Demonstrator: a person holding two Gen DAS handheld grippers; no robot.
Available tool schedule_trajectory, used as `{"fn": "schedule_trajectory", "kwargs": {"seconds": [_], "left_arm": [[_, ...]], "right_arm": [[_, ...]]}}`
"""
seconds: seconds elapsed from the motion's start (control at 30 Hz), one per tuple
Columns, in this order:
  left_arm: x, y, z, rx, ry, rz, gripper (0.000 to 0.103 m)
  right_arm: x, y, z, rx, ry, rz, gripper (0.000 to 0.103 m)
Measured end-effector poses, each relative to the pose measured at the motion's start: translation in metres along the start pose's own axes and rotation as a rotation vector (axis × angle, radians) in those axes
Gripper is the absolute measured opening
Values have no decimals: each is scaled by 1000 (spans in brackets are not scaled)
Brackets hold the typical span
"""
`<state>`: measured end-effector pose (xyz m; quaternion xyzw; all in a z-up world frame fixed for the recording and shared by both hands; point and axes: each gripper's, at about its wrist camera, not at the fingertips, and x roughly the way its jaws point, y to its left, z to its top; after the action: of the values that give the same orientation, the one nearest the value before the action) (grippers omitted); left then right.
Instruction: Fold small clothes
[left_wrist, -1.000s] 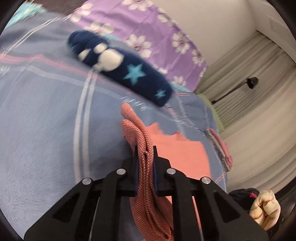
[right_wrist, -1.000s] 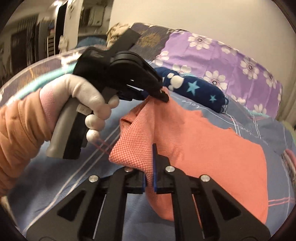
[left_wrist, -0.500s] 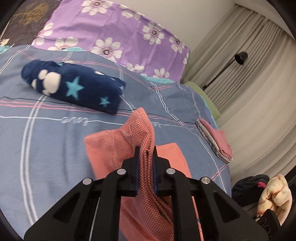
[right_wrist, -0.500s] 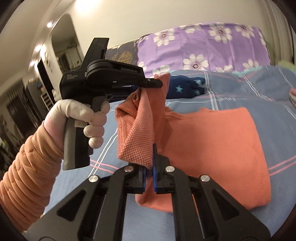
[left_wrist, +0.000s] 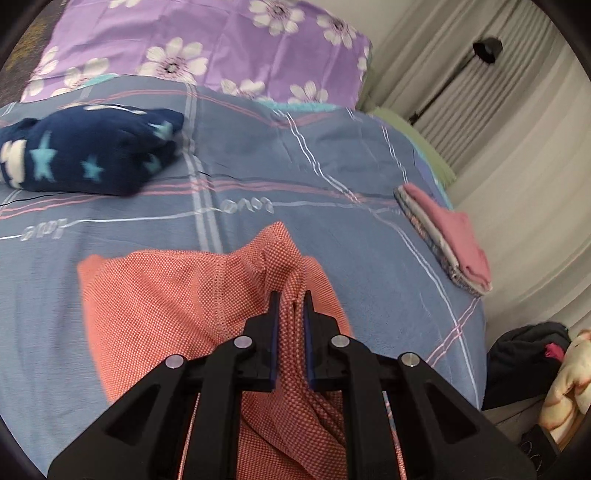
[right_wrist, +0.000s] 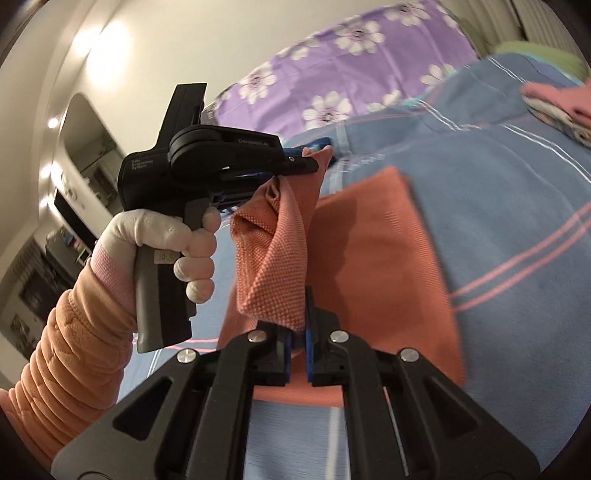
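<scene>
Both tongs pinch one edge of the coral shirt (right_wrist: 373, 258): left gripper (left_wrist: 290, 310), right gripper (right_wrist: 299, 328). Mid-fold; next you lay it flat over the far half.

Orange-red garment (left_wrist: 155, 295) — small, with a fine waffle-like weave. Its lower layer lies flat on the blue plaid bedspread (left_wrist: 332, 177), directly ahead of and below both grippers. One edge is lifted off that layer: a bunched fold is pinched in the left gripper (left_wrist: 290, 306), a corner in the right gripper (right_wrist: 300, 328). Between the two grips the raised cloth hangs slack and creased — partly doubled over the flat part.
</scene>
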<state>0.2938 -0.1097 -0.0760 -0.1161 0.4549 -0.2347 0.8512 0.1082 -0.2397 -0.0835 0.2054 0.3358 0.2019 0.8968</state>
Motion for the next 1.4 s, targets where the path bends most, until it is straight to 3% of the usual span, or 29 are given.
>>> {"fn": "schedule_trajectory", "kwargs": {"seconds": [0.27, 0.6, 0.7, 0.73, 0.77, 0.87, 0.9, 0.93, 1.07, 1.2, 1.27, 1.33, 1.4], "left_arm": [[49, -27, -11, 71, 72, 39, 10], [57, -34, -16, 114, 64, 68, 11], [56, -35, -18, 115, 53, 71, 11], [54, -34, -18, 105, 46, 68, 11], [53, -33, -17, 93, 41, 65, 11], [46, -32, -15, 61, 17, 49, 10], [44, -33, -15, 54, 10, 43, 10], [43, -33, -15, 48, 4, 37, 10], [44, -45, -18, 57, 7, -15, 10], [55, -56, -27, 116, 22, 9, 15], [47, -60, -30, 141, 3, -6, 22], [23, -66, -33, 191, -50, 16, 39], [-5, -68, -40, 252, -116, 40, 40]], "right_arm": [[2, -44, -17, 113, 46, 0, 5], [1, -52, -24, 140, 71, 24, 6], [5, -58, -19, 168, 94, 19, 24], [5, -60, -19, 178, 101, 15, 37], [5, -61, -18, 181, 99, 15, 39], [7, -54, -11, 142, 83, 9, 35], [8, -51, -8, 126, 70, -14, 26], [4, -50, -8, 124, 55, -22, 5], [-14, -60, -5, 194, -6, 5, 4], [-3, -74, -17, 232, 78, -6, 5], [6, -82, -28, 267, 134, 4, 7], [6, -85, -32, 280, 138, 19, 7], [5, -88, -31, 286, 139, 32, 8]]}}
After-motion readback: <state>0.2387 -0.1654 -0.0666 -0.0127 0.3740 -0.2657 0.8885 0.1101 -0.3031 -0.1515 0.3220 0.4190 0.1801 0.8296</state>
